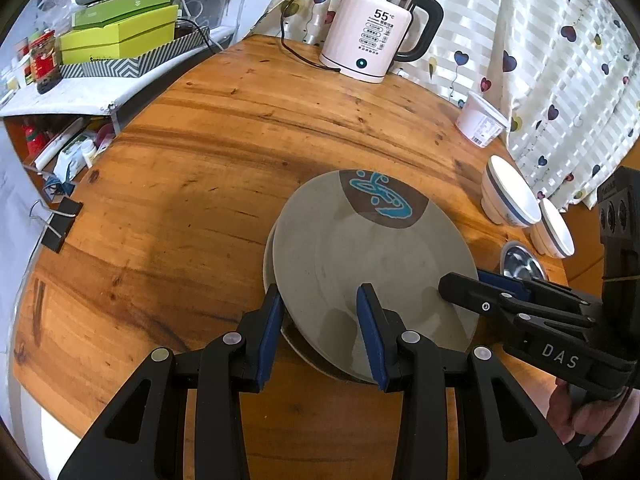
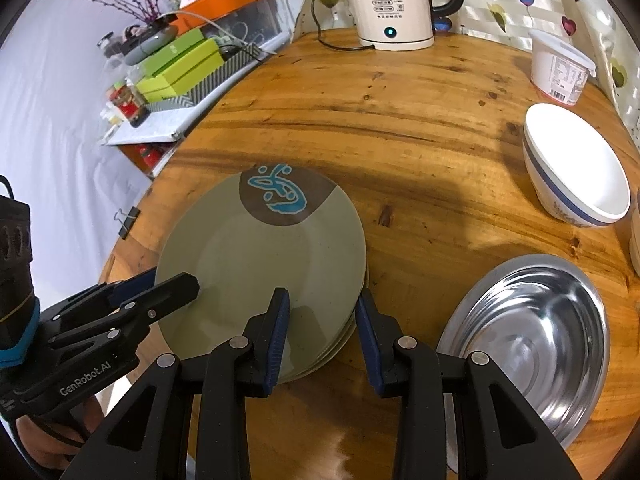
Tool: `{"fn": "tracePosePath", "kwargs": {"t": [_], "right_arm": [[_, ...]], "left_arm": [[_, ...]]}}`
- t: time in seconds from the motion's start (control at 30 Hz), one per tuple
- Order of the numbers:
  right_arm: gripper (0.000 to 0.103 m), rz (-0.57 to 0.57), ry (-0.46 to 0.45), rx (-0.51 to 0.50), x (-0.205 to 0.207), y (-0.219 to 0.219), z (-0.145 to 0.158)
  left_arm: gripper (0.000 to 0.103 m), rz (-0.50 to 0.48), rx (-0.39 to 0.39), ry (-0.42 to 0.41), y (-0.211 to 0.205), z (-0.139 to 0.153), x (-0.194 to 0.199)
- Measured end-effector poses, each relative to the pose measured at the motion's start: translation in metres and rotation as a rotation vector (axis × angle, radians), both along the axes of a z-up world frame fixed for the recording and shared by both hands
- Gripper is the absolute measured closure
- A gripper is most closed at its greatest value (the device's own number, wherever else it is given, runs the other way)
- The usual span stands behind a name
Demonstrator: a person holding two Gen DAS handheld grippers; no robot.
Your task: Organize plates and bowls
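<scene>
Step in hand, by the look of it: shifting the plates (image 1: 372,252) as one stack, with a grip on each side.

Find the stack on the near-left part of the counter (image 1: 200,152), left of the steel bowl (image 2: 532,328) and well apart from the white bowl (image 2: 576,168). Cannot tell whether resting on the wood or just clear of it.

Read the left gripper (image 1: 320,300) as clenched on the stack's near-left rim, with one of its fingers (image 1: 370,320) over the top plate and the other at the edge. Read the right gripper (image 2: 322,304) likewise as clenched on the near-right rim.

To do this well:
- Hold both grips firm and equal. Glazed plates probably slide on one another under a loose pinch.
- Move both hands at one pace and one height, so as not to twist the stack or tip the top plate off.
- Travel low and level over the counter.
- Steer clear of the steel bowl, near the right fingers.
- Set the stack down flat, not on one edge.
- Loosen only with the full weight on the wood, then draw straight back without dragging the rim.
</scene>
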State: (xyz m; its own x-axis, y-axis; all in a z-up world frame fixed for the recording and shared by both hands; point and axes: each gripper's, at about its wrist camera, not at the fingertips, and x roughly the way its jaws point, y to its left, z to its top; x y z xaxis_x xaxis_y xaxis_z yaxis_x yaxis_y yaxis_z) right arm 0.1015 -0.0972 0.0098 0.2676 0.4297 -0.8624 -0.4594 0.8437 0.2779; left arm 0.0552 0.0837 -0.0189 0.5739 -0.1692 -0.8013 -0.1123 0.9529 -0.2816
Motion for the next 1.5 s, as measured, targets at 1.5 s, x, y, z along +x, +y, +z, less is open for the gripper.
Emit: {"fn": "tracePosePath", "kwargs": {"t": [1.5], "right_arm": [[0.076,0.015,-0.032,-0.008,-0.0043,-0.0047,-0.0012]], "left_arm": [[0.06,0.016,0.027,-0.038,0.0033,0.0009,0.0005]]}}
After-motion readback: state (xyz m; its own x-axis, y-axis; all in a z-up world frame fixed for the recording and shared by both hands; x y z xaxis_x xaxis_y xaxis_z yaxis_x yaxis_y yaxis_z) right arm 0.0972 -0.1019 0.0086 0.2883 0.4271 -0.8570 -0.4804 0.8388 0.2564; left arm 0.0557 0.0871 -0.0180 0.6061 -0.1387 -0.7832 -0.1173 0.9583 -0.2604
